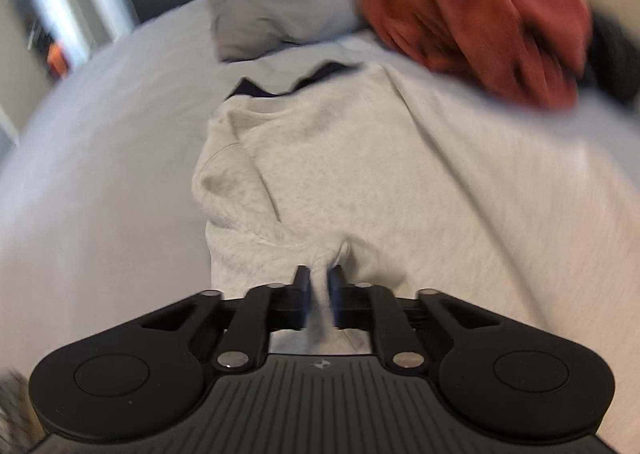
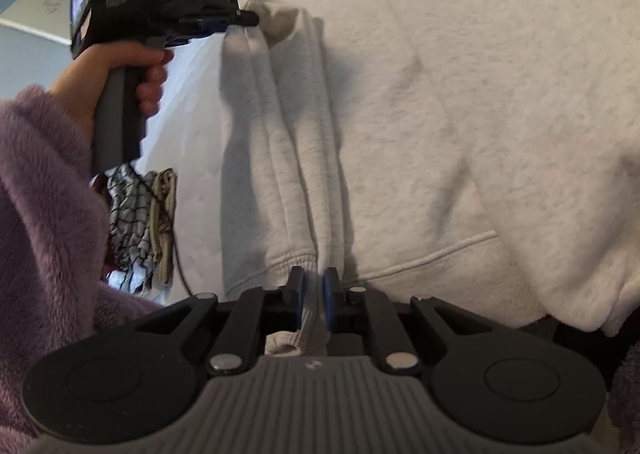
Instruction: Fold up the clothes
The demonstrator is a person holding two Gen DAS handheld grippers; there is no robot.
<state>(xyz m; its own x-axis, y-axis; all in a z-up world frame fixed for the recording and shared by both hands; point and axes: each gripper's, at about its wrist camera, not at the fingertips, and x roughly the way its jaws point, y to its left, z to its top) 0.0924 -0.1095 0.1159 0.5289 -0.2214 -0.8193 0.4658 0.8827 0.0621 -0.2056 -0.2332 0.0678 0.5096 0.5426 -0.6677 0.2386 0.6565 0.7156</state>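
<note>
On the bed [image 1: 80,182], pale grey hoodie [image 1: 360,174] lies spread over the white sheet, dark lining showing at the neck opening toward the head end. Left gripper [image 1: 319,286] fingers are pinched on a bunched ridge of hoodie fabric near the shoulder. Right gripper [image 2: 315,292] fingers are clamped on the ribbed cuff of the sleeve, which runs folded in long pleats across the hoodie body; kangaroo pocket seam visible just beside it.

Writing: small logo mark on each gripper body, unreadable. Right wrist view shows the left gripper from the side with white lettering on its housing and camera block, too blurred to read. Left hand [image 2: 120,70] wraps the grey handle, purple fleece sleeve [image 2: 44,214] below it.

Around: grey pillow [image 1: 276,2] at the head of the bed, rust-orange garment [image 1: 480,14] heaped beside it, touching the hoodie's far edge, motion-blurred. Checked and striped clothes [image 2: 140,222] piled off the bed's edge, below the left hand. White shelving [image 1: 60,14] beyond the bed's far left corner, blurred.
</note>
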